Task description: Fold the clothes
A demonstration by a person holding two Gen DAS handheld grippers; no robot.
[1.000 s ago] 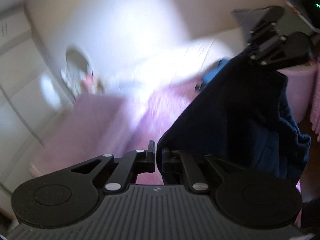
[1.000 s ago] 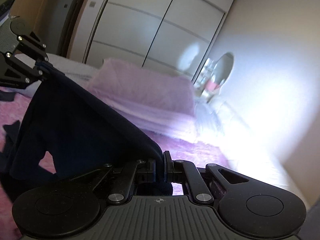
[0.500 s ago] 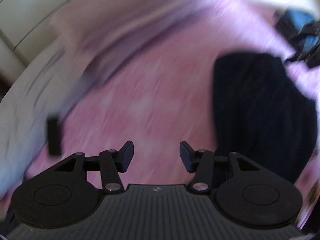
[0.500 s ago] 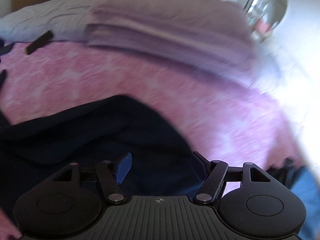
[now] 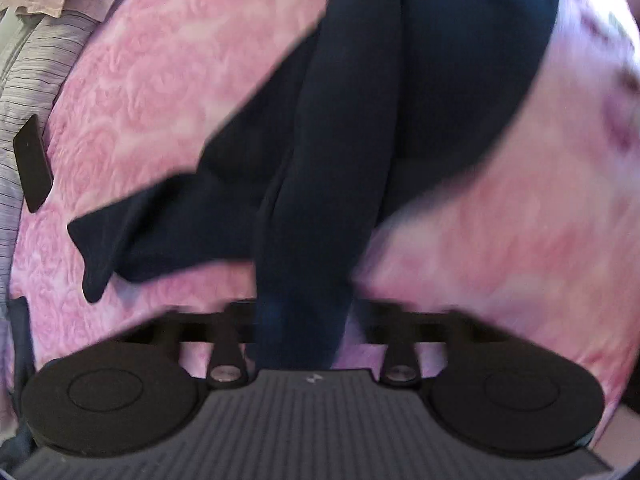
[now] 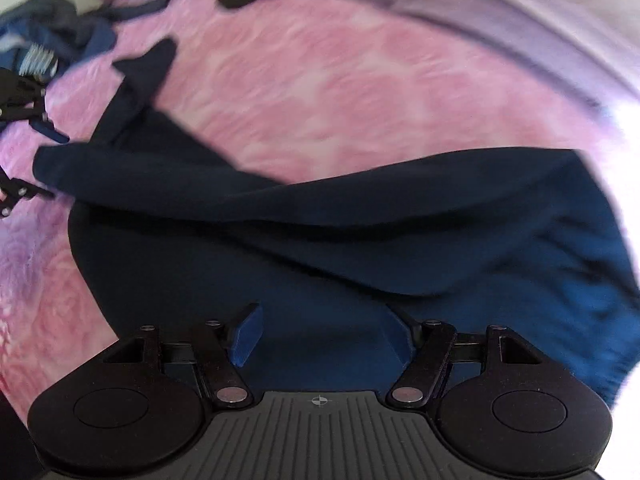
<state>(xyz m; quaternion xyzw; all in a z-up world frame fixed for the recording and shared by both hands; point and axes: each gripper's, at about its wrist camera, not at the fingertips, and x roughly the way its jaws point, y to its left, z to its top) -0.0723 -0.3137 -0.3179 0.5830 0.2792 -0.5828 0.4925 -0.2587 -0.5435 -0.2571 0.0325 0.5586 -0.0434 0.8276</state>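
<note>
- Two grippers over a pink patterned bedspread (image 5: 168, 80).
- Left gripper (image 5: 304, 316): jaws spread, dark navy fabric garment (image 5: 340, 140) lying between them.
- Right gripper (image 6: 322, 334): jaws wide, released, just above garment (image 6: 320, 248).

pink bedspread (image 5: 168, 64) | striped pillow (image 5: 36, 64) | flat black object (image 5: 33, 168)

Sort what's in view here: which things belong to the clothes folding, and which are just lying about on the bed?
Part of the job:
- navy garment, spread on the pink bedspread
- left gripper, open, one garment strip between its fingers
- right gripper, open over the garment

Lying about:
- black flat object at the bedspread's edge
- blue clothes heap
- folded lilac bedding
</note>
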